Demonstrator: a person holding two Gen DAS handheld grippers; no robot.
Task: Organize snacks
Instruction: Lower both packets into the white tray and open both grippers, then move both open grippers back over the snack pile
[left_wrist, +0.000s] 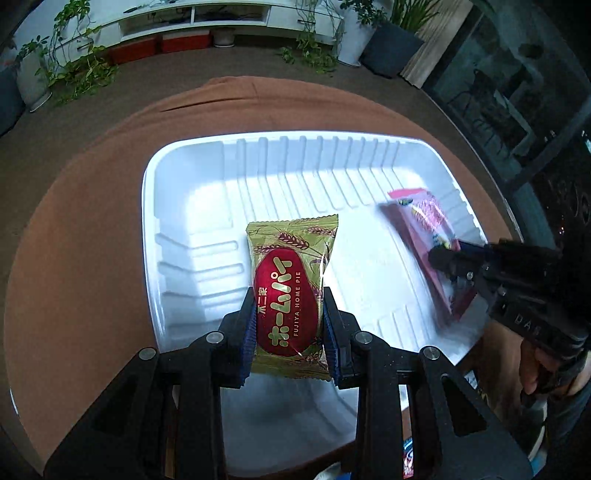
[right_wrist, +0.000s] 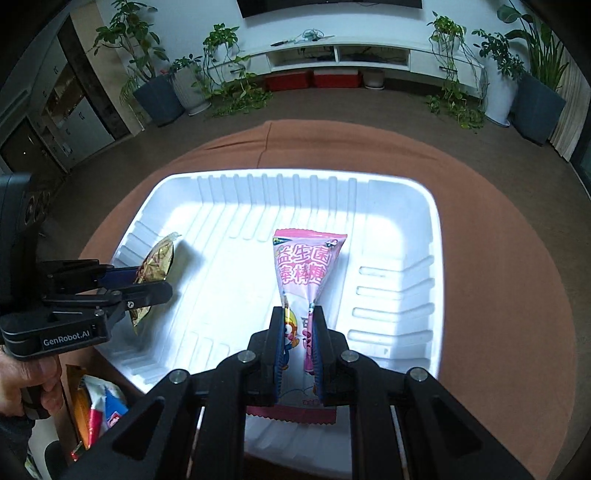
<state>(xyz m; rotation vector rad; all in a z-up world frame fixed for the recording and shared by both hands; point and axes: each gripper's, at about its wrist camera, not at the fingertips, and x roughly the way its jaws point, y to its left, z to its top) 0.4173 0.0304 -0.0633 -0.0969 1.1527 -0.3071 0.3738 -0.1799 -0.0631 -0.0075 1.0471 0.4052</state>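
Both grippers are clamped on a snack over the white tray (left_wrist: 147, 206): left gripper (left_wrist: 290, 314) pinches the gold Home Pie packet (left_wrist: 291, 266) above the tray's left half, right gripper (right_wrist: 298, 332) squeezes the pink candy pouch (right_wrist: 306, 258) above its right half. Nothing's lying loose in the tray yet, so I'd say sorting has barely started. More packets (right_wrist: 98, 410) wait off the tray's near-left corner on the brown cloth (right_wrist: 498, 258), plants (right_wrist: 229, 66) way beyond.

The ribbed white plastic tray (right_wrist: 424, 206) sits on the round brown-clothed table (right_wrist: 498, 258); the gold-and-red pie packet (left_wrist: 291, 291) hangs over its left half, the pink cartoon-printed packet (right_wrist: 308, 266) over its right.
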